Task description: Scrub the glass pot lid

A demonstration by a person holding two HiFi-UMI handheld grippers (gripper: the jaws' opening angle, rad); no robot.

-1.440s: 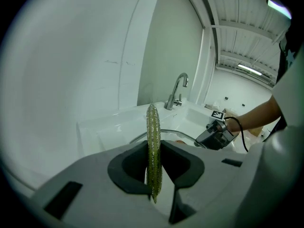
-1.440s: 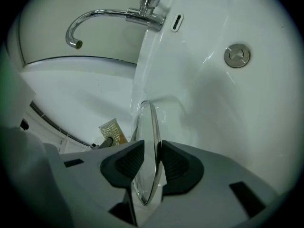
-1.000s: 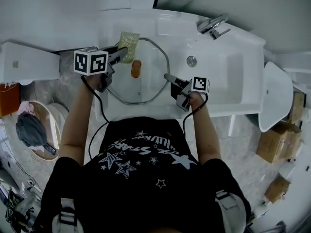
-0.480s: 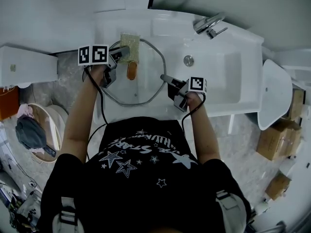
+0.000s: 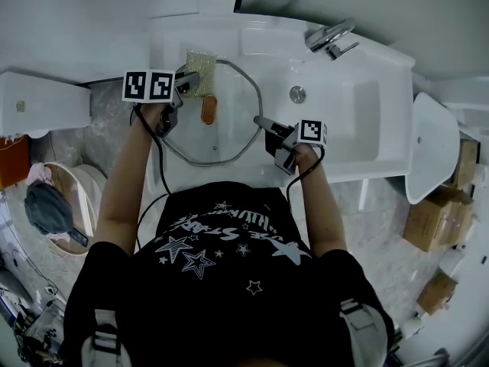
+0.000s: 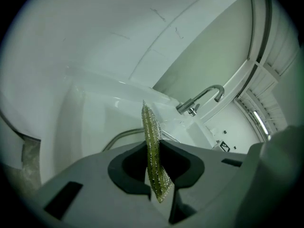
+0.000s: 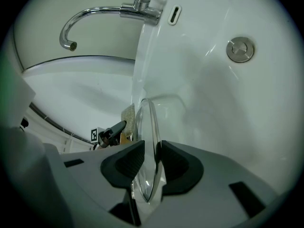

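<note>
Clamping the lid (image 5: 228,132), right tool (image 5: 260,121) faces left tool (image 5: 194,79) pinching pad (image 5: 201,60).

A white washbasin unit (image 5: 351,125) stands against a plain white wall (image 5: 92,14). Its rectangular bowl takes up the unit's right half, with a round metal drain (image 5: 297,94) at the bowl's left end and a chrome faucet (image 5: 330,37) on the back rim near the back right corner. The floor (image 5: 382,235) is grey and marbled. Off the unit's right edge stands a white rounded fixture (image 5: 432,147), and past it lie cardboard boxes (image 5: 437,224). To the left are a white box-shaped unit (image 5: 42,102), an orange container (image 5: 9,157) and a round basket (image 5: 80,197) holding a dark bundle. The light is even and soft; a bright strip light (image 6: 261,119) runs overhead.
</note>
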